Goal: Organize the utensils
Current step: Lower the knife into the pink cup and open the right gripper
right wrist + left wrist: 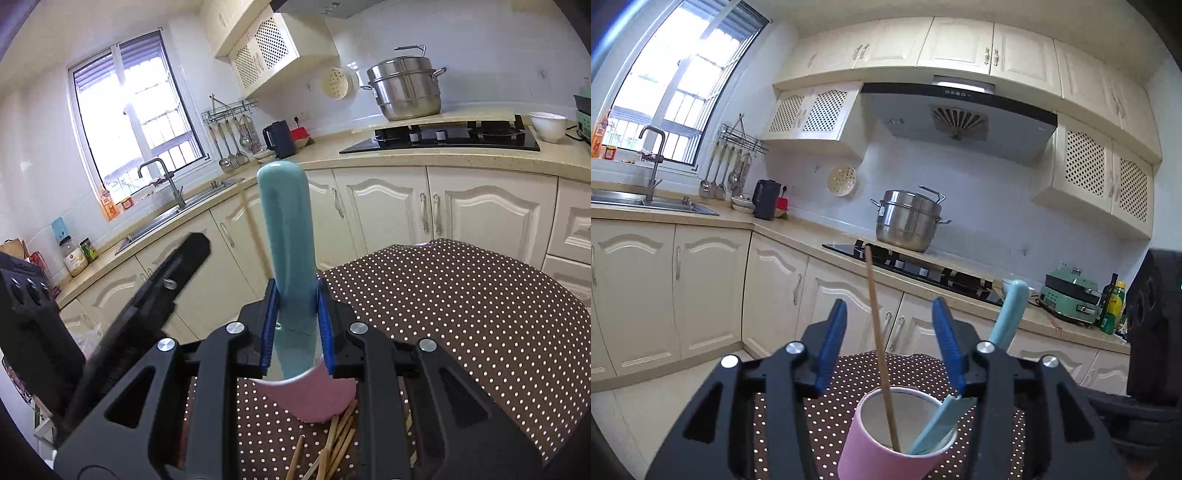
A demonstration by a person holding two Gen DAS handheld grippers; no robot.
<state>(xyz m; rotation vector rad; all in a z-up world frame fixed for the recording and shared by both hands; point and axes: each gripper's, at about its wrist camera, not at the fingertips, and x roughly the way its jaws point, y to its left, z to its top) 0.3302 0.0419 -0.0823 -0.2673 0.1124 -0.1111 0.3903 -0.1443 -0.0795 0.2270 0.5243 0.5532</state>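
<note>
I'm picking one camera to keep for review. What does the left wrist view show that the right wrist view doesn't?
Only the left wrist view: the left gripper open around a chopstick standing in the cup, and the cup's inside.
Only the right wrist view: the right gripper shut on the knife, loose chopsticks on the table.
Both: pink cup, blue knife, dotted tablecloth.

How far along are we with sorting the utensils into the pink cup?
Done: one chopstick already stands in the pink cup, and the left tool is open around it, not pressing. In hand: the right tool is shut on the teal knife, its lower end inside the cup. Left: release the knife, then load the loose chopsticks lying on the dotted tablecloth.
</note>
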